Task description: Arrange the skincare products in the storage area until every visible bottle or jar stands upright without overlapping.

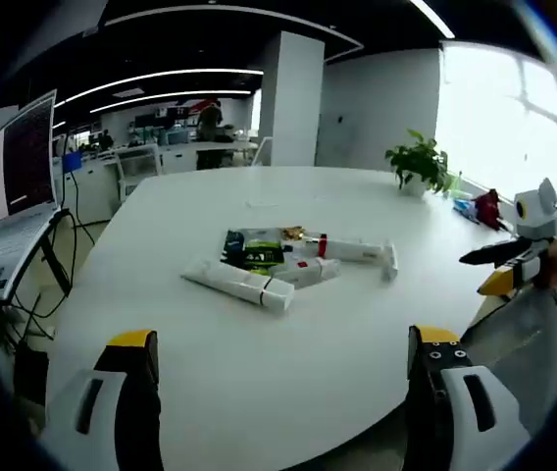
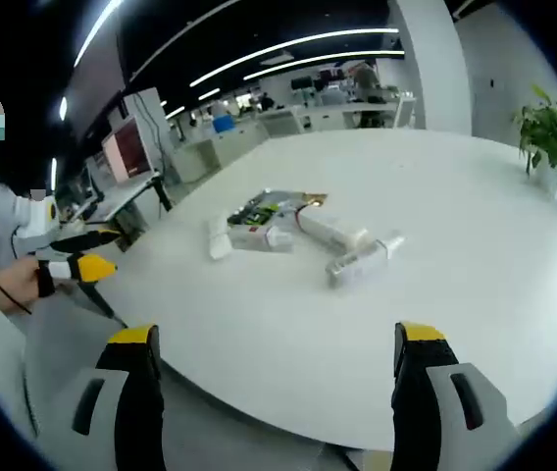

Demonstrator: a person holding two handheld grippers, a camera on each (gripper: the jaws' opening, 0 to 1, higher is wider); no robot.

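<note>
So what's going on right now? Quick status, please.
Left gripper and right gripper open, holding nothing, short of the table. Skincare tubes lying flat in a heap. Nothing in the way.

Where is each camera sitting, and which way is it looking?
Left gripper view: rides on the left gripper, open, low at the white table's edge, facing the skincare pile; the right gripper pokes in.
Right gripper view: rides on the right gripper, open, also facing the skincare pile from the table edge; the left gripper and a hand show.
Shared: table, pile, potted plant.
</note>
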